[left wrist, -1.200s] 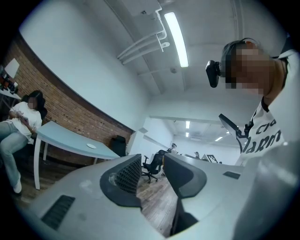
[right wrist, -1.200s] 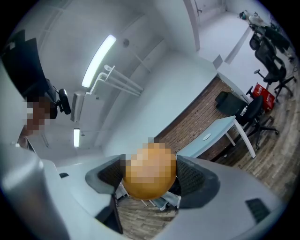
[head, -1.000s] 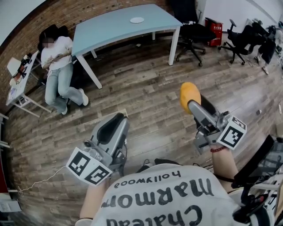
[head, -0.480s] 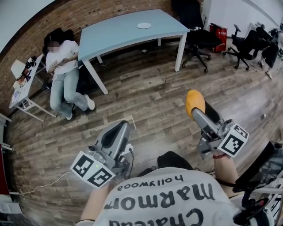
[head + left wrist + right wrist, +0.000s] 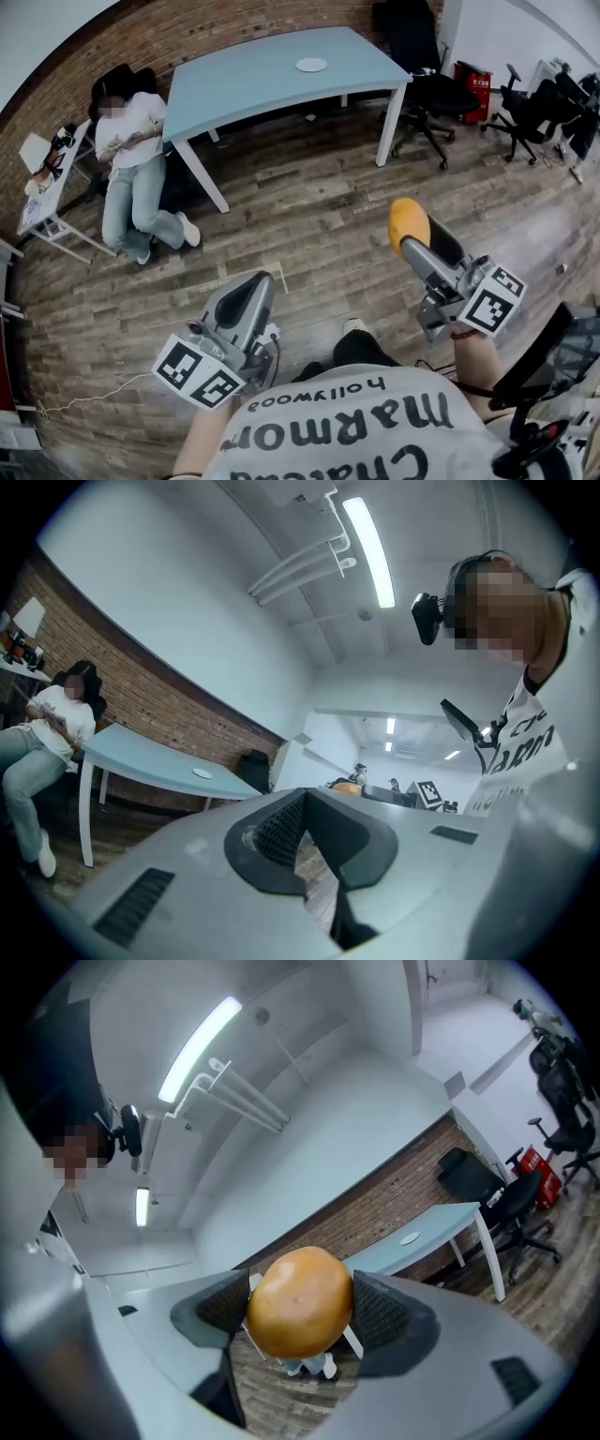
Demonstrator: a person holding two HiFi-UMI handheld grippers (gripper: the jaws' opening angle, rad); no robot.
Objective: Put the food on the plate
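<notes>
While the wearer stands on the wood floor (image 5: 309,216) well short of the desk (image 5: 253,80), the right gripper (image 5: 410,232) points forward toward that desk. Its fingers (image 5: 380,1312) are clamped on the food (image 5: 300,1302), a round, smooth, orange-yellow item. The pads press it from both sides, and it bulges past the fingertips. The left gripper (image 5: 255,286) is drawn in nearer the body. Its fingers (image 5: 281,832) are closed tight together with nothing between them.

The plate (image 5: 311,65), small and white, lies on the desk's pale blue top near its far edge, well apart from the food.

A seated person (image 5: 131,159) leans against the brick wall (image 5: 187,33) to the left of the desk, next to a small white table (image 5: 42,187). Black office chairs (image 5: 431,94) stand to the right of the desk, with a red box (image 5: 473,80) beyond them by the white wall. A thin white cable (image 5: 84,398) trails across the floor near the left gripper.
</notes>
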